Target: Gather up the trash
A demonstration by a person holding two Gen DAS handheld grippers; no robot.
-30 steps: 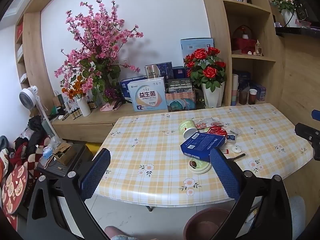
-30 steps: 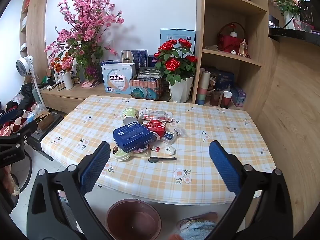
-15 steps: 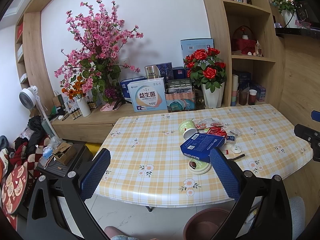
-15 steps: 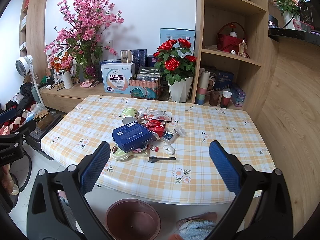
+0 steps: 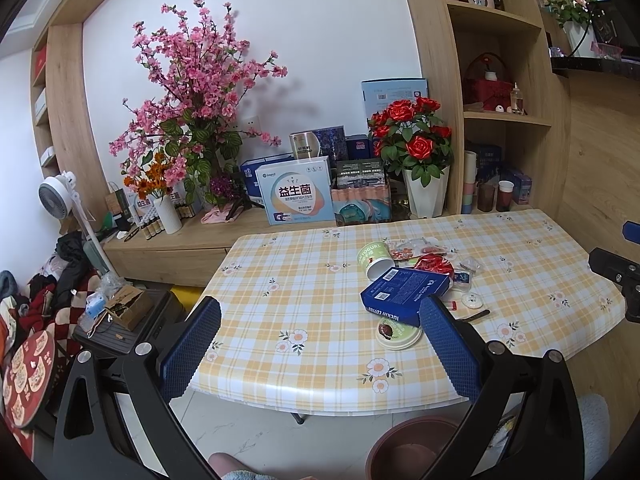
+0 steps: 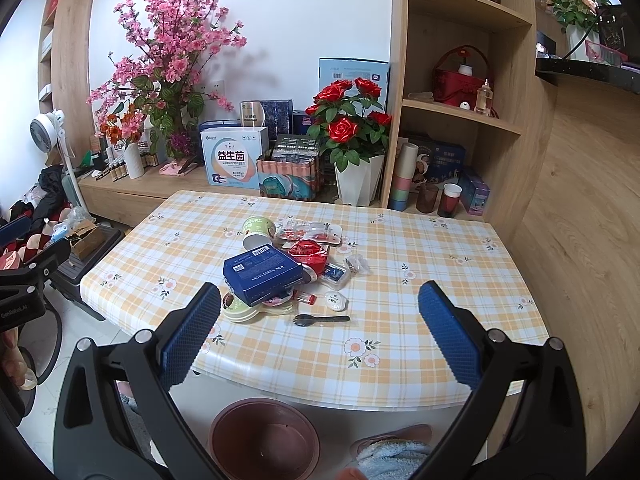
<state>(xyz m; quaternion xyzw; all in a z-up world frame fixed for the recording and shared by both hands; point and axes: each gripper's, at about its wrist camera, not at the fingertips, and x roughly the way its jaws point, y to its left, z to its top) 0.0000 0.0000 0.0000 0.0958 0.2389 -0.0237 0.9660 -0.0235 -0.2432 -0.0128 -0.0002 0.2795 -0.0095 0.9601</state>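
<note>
A pile of trash lies mid-table: a blue carton (image 6: 262,274) (image 5: 404,290), a tipped green yogurt cup (image 6: 258,231) (image 5: 374,258), a red wrapper (image 6: 308,251), a round lid (image 5: 399,332), a black plastic spoon (image 6: 320,319) and small packets. A brown bin (image 6: 266,438) (image 5: 408,448) stands on the floor below the table's front edge. My left gripper (image 5: 318,346) and right gripper (image 6: 318,334) are both open and empty, held off the near edge, short of the pile.
The table has a yellow plaid cloth (image 6: 420,280). Behind it a low wooden shelf holds boxes, a rose pot (image 6: 358,178) and pink blossoms (image 6: 168,60). A cluttered stool with a box (image 5: 124,308) and a fan (image 5: 58,192) stand on the left. A wooden wall stands at the right.
Both views have shifted very slightly; the grippers stay open and nothing on the table has moved.
</note>
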